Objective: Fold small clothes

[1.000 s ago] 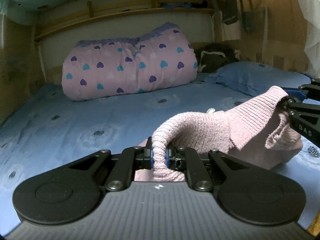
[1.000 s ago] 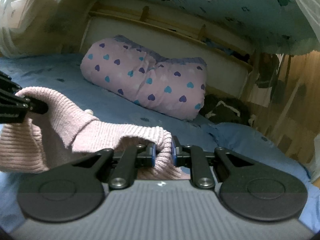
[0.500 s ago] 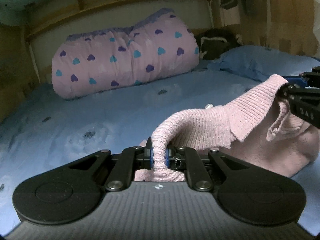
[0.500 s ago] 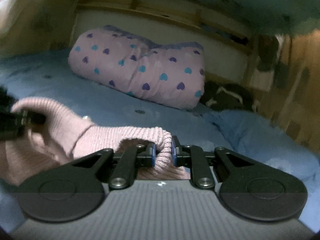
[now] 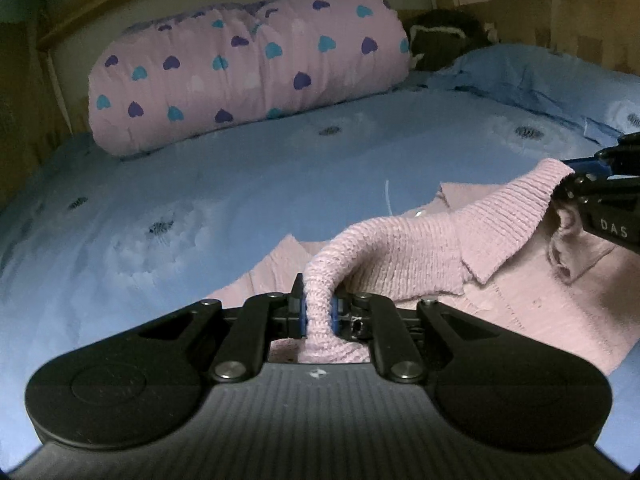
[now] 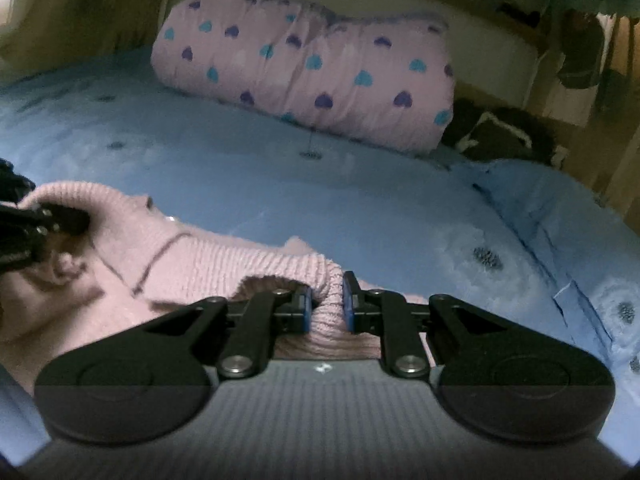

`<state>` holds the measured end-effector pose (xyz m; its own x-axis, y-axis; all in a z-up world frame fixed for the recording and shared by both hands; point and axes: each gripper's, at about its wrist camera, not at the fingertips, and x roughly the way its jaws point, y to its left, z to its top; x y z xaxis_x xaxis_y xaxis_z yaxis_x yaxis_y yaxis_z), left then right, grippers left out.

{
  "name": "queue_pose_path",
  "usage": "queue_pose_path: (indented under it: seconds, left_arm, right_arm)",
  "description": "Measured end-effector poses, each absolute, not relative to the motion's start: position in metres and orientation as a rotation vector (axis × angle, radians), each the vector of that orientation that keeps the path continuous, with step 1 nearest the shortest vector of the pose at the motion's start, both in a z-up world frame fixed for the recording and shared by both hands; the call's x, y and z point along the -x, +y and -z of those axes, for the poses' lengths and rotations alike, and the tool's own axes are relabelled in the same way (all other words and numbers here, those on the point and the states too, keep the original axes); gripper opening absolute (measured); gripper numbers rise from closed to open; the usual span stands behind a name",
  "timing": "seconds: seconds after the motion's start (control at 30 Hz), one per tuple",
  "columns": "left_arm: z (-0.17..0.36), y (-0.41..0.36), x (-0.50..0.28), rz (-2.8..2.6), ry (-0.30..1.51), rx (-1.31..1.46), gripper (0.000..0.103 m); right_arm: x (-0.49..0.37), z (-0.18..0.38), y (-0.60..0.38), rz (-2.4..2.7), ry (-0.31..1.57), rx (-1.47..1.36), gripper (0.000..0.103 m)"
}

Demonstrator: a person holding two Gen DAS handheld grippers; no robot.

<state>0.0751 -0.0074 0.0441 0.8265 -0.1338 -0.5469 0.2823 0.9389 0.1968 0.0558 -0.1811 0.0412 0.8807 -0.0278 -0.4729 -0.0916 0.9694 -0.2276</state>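
you hold the pink sweater clamped in both the left gripper and the right gripper, now lowered from mid-air onto the blue bed, its far edge touching down, ready for folding.

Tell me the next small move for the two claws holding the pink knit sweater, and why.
Probably lower both claws the last bit, laying the held edge flat before letting go. The left claw and right claw are each shut on a pinch of the pink sweater, whose raised fold hangs over the part already lying on the blue sheet.
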Motion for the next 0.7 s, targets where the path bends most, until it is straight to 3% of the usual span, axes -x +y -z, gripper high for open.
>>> queue_pose_path:
  seconds: [0.27, 0.37, 0.4, 0.43, 0.53, 0.7]
  left_arm:
    - [-0.034, -0.012, -0.090, 0.190, 0.600, -0.274, 0.019]
    - [-0.034, -0.011, -0.092, 0.157, 0.612, -0.257, 0.036]
    - [-0.035, -0.009, -0.092, 0.143, 0.613, -0.255, 0.046]
    - [-0.038, -0.008, -0.090, 0.132, 0.610, -0.251, 0.052]
    - [-0.050, 0.002, -0.082, 0.141, 0.597, -0.198, 0.059]
    - [-0.066, 0.015, -0.062, 0.151, 0.575, -0.156, 0.067]
  right_arm:
    - [-0.069, -0.028, -0.190, -0.090, 0.533, 0.258, 0.022]
    - [-0.067, -0.029, -0.189, -0.085, 0.528, 0.252, 0.025]
    - [-0.067, -0.029, -0.189, -0.078, 0.527, 0.259, 0.027]
    - [-0.066, -0.030, -0.189, -0.069, 0.526, 0.266, 0.032]
    - [-0.062, -0.033, -0.192, -0.035, 0.511, 0.266, 0.043]
    - [-0.050, -0.045, -0.202, -0.024, 0.499, 0.227, 0.046]
